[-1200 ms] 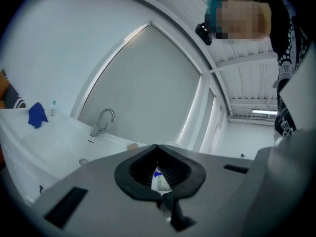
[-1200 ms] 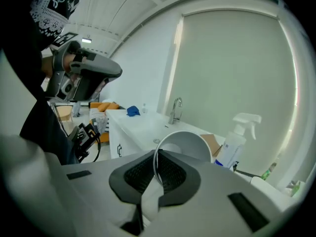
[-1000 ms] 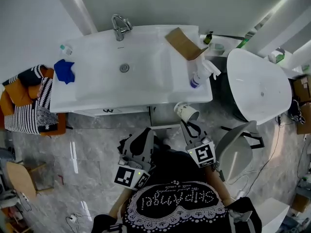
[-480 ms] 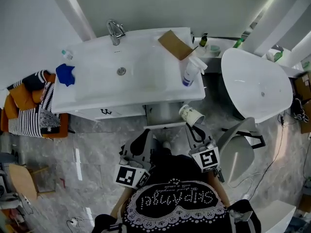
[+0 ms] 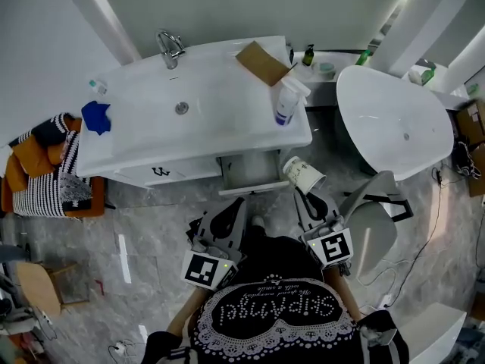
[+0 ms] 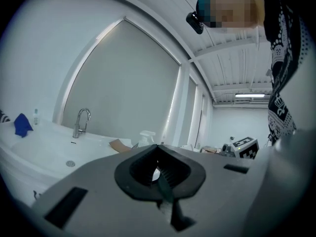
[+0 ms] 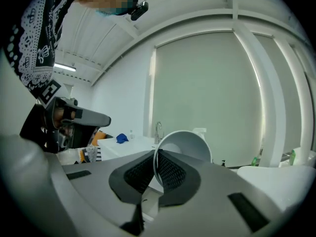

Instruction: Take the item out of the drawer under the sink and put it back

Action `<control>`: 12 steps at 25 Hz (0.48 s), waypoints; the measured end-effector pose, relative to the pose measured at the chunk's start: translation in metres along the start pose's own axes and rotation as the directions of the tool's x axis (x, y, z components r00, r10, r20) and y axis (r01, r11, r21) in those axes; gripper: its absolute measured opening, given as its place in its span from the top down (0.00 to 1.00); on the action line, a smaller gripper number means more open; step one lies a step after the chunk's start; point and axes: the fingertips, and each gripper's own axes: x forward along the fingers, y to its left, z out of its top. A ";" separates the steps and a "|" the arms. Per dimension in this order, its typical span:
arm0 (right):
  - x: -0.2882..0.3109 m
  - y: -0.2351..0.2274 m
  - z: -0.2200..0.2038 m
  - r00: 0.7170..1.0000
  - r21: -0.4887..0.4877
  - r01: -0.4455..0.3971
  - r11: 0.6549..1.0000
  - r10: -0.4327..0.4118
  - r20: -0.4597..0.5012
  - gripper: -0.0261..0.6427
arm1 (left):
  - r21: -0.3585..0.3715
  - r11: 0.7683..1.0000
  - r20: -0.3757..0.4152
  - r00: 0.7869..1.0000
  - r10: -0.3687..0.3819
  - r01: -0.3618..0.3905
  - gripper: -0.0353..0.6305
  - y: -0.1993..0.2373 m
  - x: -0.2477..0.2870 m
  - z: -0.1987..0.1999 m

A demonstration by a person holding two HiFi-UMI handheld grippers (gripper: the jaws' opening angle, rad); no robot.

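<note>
The cup (image 5: 305,175) is being pinched at its rim by the right gripper (image 5: 306,194), lying on its side just right of the drawer (image 5: 246,171). The left gripper (image 5: 232,217) is being kept pressed together, empty.

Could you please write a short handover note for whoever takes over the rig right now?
Left gripper: shut, nothing in it, held in front of the sink.
Right gripper: shut on the rim of the paper cup, which hangs in the air off the sink's right end.
Drawer under the sink: pulled open.
Done: paper cup is out of the drawer.
Left: set it back inside, release, probably push the drawer shut.
</note>
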 end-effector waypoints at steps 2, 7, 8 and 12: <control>-0.006 0.004 0.006 1.000 0.004 -0.006 1.000 0.006 0.003 0.92 | -0.001 1.000 0.006 1.000 0.018 -0.018 0.94 0.002 -0.002 0.001; -0.015 0.006 0.009 1.000 0.024 -0.005 1.000 0.005 0.016 0.92 | 0.019 0.996 -0.001 0.996 0.087 -0.087 0.94 0.023 -0.009 0.002; -0.016 0.006 0.009 1.000 0.027 -0.005 1.000 0.005 0.015 0.92 | 0.034 0.995 -0.002 0.995 0.099 -0.099 0.94 0.027 -0.010 0.004; -0.022 0.003 0.005 1.000 0.015 -0.011 1.000 0.011 0.001 0.92 | 0.093 0.990 -0.004 0.994 0.106 -0.105 0.94 0.033 -0.015 0.008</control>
